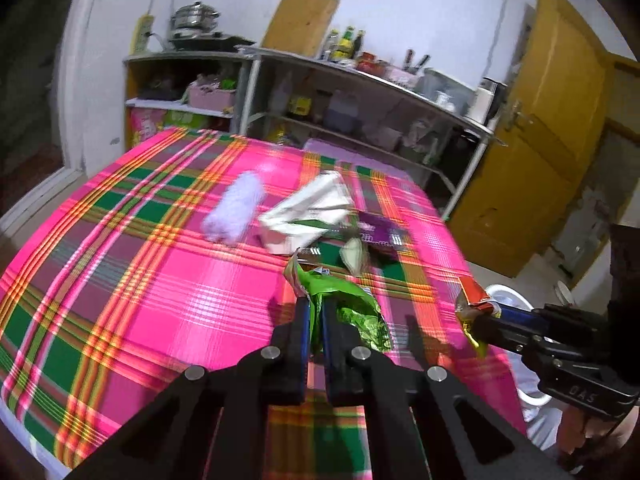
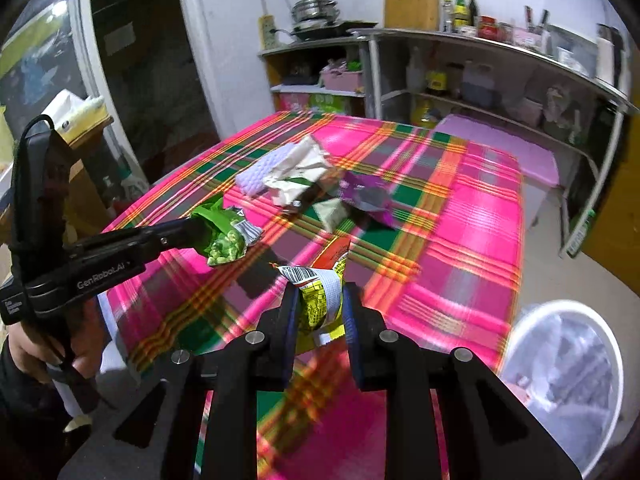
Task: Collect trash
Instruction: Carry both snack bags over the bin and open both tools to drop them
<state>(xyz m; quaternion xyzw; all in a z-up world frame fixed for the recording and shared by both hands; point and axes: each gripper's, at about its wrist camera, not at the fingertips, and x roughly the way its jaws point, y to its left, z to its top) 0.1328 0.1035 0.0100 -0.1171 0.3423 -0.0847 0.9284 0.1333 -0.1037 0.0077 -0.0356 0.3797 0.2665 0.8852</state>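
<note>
My left gripper (image 1: 316,304) is shut on a crumpled green snack wrapper (image 1: 344,304) and holds it above the plaid table; it also shows in the right wrist view (image 2: 224,236). My right gripper (image 2: 320,300) is shut on a red and yellow wrapper (image 2: 320,292), seen in the left wrist view (image 1: 474,304) at the table's right edge. On the table lie a white crumpled wrapper (image 1: 312,212), a purple wrapper (image 1: 380,236), a small pale wrapper (image 1: 354,254) and a lilac textured sponge (image 1: 236,212).
The table wears a pink, green and orange plaid cloth (image 1: 160,280). A white bin with a clear liner (image 2: 560,364) stands on the floor right of the table. Metal shelves (image 1: 360,100) with kitchen goods line the far wall. A yellow door (image 1: 552,120) is at right.
</note>
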